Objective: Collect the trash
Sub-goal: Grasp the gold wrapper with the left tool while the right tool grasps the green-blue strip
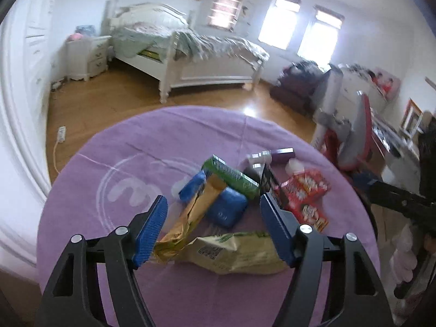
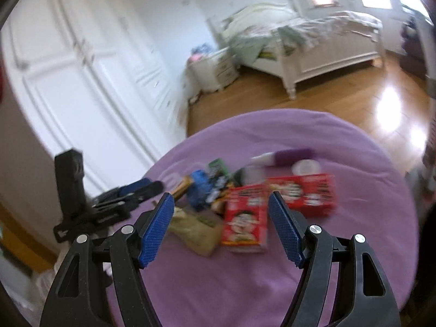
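A pile of trash lies on a round table with a purple cloth (image 1: 130,147). It holds a gold wrapper (image 1: 188,218), a pale green bag (image 1: 237,253), blue packets (image 1: 226,209), a green box (image 1: 231,177) and red boxes (image 1: 305,190). My left gripper (image 1: 212,204) is open above the gold wrapper and blue packet, holding nothing. My right gripper (image 2: 222,204) is open above a red box (image 2: 244,223), with the pale bag (image 2: 196,229) to its left. The left gripper also shows in the right wrist view (image 2: 136,188).
A purple and white tube (image 1: 275,154) and a white lid (image 1: 295,166) lie at the pile's far side. A white bed (image 1: 190,51), nightstand (image 1: 87,57) and wardrobe (image 2: 81,76) stand beyond the table on wooden floor (image 1: 109,103). Cluttered furniture (image 1: 362,125) stands at the right.
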{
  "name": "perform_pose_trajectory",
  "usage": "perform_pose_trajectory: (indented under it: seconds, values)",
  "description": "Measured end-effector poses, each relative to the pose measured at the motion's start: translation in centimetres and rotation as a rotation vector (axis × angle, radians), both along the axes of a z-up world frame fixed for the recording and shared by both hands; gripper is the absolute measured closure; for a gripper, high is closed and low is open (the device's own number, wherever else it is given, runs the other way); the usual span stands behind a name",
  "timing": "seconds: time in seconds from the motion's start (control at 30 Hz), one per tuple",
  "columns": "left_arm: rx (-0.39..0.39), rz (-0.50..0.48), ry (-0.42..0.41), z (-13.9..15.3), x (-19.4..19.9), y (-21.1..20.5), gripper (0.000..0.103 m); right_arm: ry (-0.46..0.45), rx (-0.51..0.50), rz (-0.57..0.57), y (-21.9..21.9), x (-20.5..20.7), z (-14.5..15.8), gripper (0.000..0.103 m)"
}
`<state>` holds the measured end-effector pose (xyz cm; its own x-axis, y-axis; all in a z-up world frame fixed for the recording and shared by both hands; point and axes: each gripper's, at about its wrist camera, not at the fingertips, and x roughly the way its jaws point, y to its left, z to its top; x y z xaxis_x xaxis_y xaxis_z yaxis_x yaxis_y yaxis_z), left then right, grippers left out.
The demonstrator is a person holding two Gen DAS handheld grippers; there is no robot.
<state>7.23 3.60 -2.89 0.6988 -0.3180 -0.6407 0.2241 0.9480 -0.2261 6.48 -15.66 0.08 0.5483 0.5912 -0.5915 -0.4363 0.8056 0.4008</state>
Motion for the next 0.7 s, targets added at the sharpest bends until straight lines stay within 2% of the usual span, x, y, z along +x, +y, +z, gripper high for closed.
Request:
perform_pose_trajectory:
  seconds: [0.13,0.2,0.27,0.3,0.4,0.43,0.47,0.5,0.57,0.6,0.7]
  values:
    - [0.036,-0.044,0.062,-2.0,1.1,0.1,0.053,0.002,-0.118,0.039,4.3,1.2,-1.7,0.032]
    - [0.014,-0.056,0.096,-2.7,1.6,0.6,0.063,-0.007,-0.17,0.047,5.6,1.9,-2.4,0.037]
    - [0.005,-0.052,0.101,-2.8,1.9,0.8,0.068,-0.006,-0.227,0.052,6.8,2.8,-3.4,0.042]
    - [0.008,-0.045,0.112,-3.0,2.1,0.8,0.072,-0.002,-0.247,0.054,7.2,3.1,-3.9,0.047]
    - [-0.006,-0.025,0.146,-3.5,2.5,1.3,0.076,0.016,-0.292,0.049,8.0,4.4,-5.4,0.067]
    - [-0.014,-0.02,0.15,-3.5,2.5,1.5,0.078,0.005,-0.298,0.05,8.0,4.7,-5.6,0.081]
    - [-0.026,-0.014,0.149,-3.5,2.4,1.8,0.082,0.004,-0.301,0.054,8.0,4.8,-5.7,0.088]
    - [-0.033,-0.009,0.143,-3.5,2.3,2.1,0.086,0.003,-0.29,0.054,8.1,4.8,-5.8,0.09]
    - [-0.051,0.003,0.116,-3.1,1.8,2.5,0.091,0.004,-0.228,0.06,7.0,4.7,-5.5,0.1]
    - [-0.07,0.008,0.088,-2.6,1.3,2.9,0.092,0.009,-0.198,0.064,6.4,4.4,-5.3,0.1]
    - [-0.125,0.029,0.028,-1.1,0.2,3.4,0.094,0.025,-0.004,0.058,3.0,3.4,-3.8,0.1]
